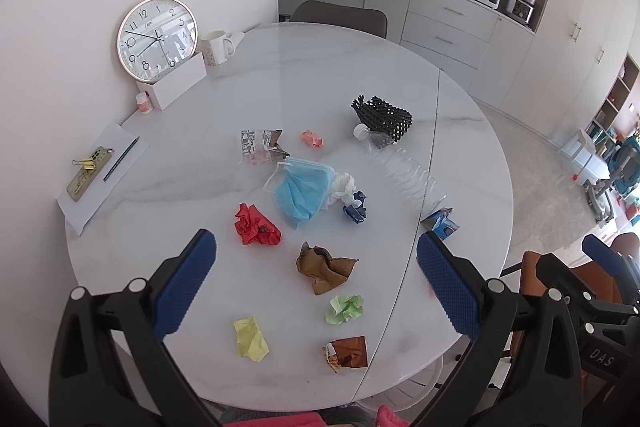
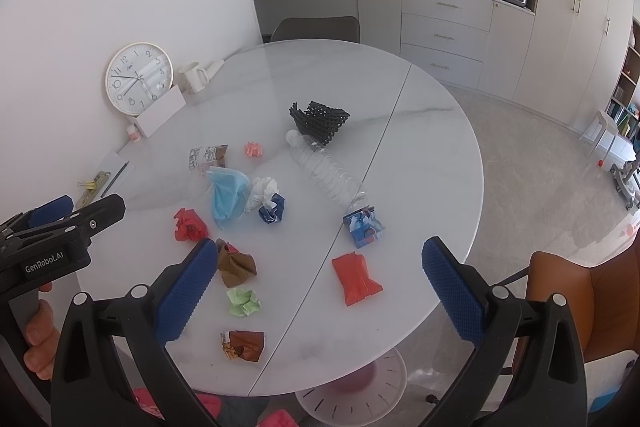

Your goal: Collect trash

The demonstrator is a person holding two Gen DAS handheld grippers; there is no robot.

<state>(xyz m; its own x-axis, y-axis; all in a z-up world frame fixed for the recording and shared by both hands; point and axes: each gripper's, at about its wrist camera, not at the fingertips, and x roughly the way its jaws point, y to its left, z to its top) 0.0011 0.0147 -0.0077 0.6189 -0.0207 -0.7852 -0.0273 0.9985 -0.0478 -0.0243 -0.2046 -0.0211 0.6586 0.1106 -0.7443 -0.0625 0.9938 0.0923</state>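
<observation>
Trash is scattered all over the round white marble table [image 1: 280,75], nothing picked up so far. Middle of the mess is a blue face mask [image 1: 301,193] with a white crumpled wad [image 1: 343,187] touching its right edge and a dark blue wrapper ball [image 1: 355,207] just beside that. A red paper ball [image 1: 256,225] sits left of the mask, a brown crumpled paper [image 1: 325,267] is closer to the near edge, then a green ball [image 1: 345,309], a yellow one [image 1: 251,339] and a torn brown snack wrapper [image 1: 346,353] nearest the edge. A clear plastic bottle [image 1: 404,169] lies on its side with its cap end touching the black mesh basket [image 1: 383,117]. On the right half there's an orange-red packet [image 2: 356,279] and a small blue carton [image 2: 364,225]. Left gripper [image 1: 316,287] hangs above the near trash with its jaws spread wide, holding nothing. Right gripper [image 2: 320,287] is the same deal, wide apart and empty. A clock [image 1: 157,39] leans on the wall at the back.
</observation>
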